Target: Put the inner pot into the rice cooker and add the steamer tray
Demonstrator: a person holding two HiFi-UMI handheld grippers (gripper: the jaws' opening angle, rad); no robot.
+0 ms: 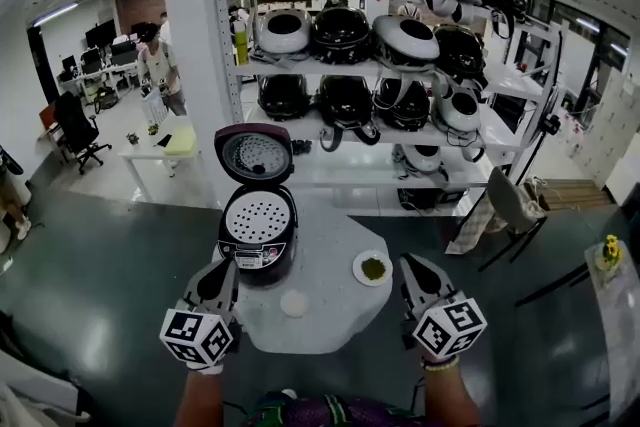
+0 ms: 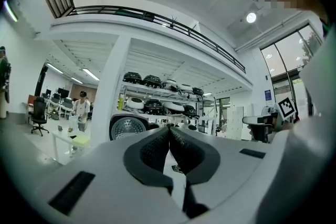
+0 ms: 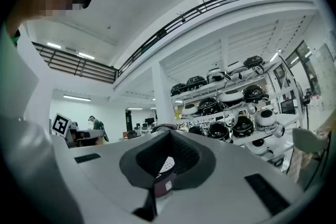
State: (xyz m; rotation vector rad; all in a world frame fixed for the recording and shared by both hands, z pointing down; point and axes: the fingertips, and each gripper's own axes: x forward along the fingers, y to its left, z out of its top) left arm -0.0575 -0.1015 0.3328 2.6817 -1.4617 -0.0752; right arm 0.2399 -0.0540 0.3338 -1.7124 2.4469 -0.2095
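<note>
On the pale round worktop point(image 1: 335, 320) the dark rice cooker point(image 1: 258, 253) stands with its lid point(image 1: 254, 156) tipped up and back. The white perforated steamer tray point(image 1: 258, 218) sits in its mouth and looks level with the rim. The inner pot isn't visible; I judge it is under the tray, can't confirm. The left gripper point(image 1: 231, 265) is just beside the cooker's front left and not touching it. Its fingers point(image 2: 154, 150) are pressed together with nothing between them. The right gripper point(image 1: 409, 262) is well apart from the cooker, near the small plate point(image 1: 372, 268) of green stuff. Its fingers point(image 3: 185, 156) are also closed up and empty. A small white disc point(image 1: 294, 303) lies on the worktop in front of the cooker, untouched. Both placements look done, so the step in hand reads as clearing away and checking. To do it well, keep both grippers low and level and out of the lid's swing. Confirm the tray sits flat all round and isn't riding up on one edge. If it looks cocked, nudge its rim with closed fingers rather than re-gripping. Watch the left gripper: a knock could shift the cooker.
</note>
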